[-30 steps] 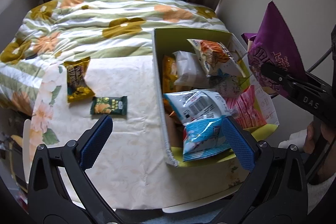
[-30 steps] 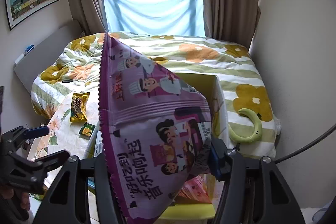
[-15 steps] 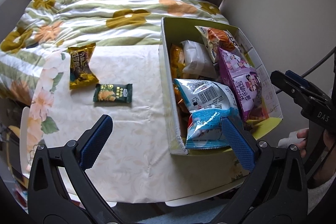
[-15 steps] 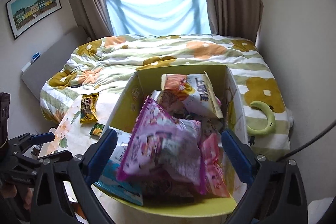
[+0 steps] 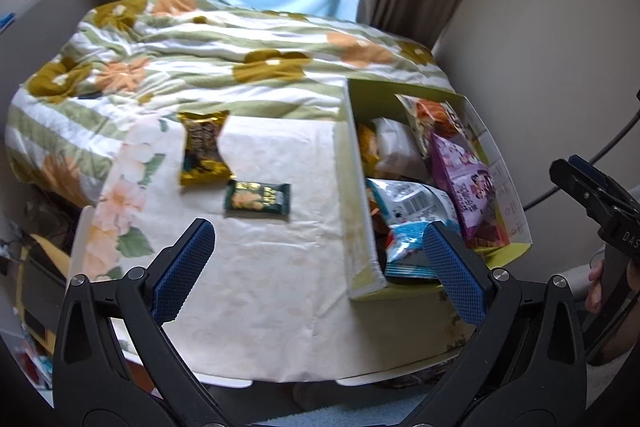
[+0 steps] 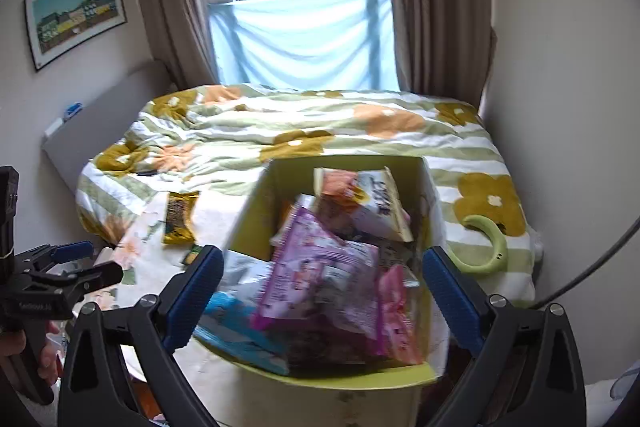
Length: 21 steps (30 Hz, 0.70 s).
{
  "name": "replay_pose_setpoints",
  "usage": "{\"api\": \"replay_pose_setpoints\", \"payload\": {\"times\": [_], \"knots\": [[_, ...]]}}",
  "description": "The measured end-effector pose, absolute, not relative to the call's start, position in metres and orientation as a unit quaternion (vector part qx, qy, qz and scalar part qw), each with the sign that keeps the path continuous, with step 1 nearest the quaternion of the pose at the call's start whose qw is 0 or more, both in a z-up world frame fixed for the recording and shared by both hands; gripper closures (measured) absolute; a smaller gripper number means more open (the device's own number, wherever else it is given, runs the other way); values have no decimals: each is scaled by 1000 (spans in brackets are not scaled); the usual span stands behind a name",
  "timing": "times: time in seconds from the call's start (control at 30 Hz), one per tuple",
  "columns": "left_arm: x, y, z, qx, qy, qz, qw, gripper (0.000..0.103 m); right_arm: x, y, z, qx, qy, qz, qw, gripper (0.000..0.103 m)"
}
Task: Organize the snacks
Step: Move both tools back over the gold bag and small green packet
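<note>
Both tongs wide, empty: left gripper, right gripper. Beside yellow box: gold packet, green packet on open tablecloth.

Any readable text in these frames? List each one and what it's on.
"DAS": on the black body of the right gripper, cut off at the picture's edge.
Left gripper: pale lettering on its body, too blurred to read.
White-and-blue bag: barcode, digits too small to read.
Purple bag, gold packet, green packet: print blurred, unreadable.
</note>
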<state>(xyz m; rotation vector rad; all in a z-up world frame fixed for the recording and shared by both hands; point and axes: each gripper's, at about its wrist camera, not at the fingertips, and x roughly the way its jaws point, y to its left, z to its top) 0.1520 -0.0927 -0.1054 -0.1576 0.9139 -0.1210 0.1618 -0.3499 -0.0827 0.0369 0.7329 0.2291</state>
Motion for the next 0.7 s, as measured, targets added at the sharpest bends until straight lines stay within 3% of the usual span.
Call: {"api": "replay_pose_setpoints", "payload": {"times": [0.33,0.7], "knots": [[147,-3,-87,-99,416,-13,904,0,154,-275,-54,18,330,156,931,4],[185,88,-103,-115,433,-33,893,0,175,-165,-83,12,368,164,915,4]]}}
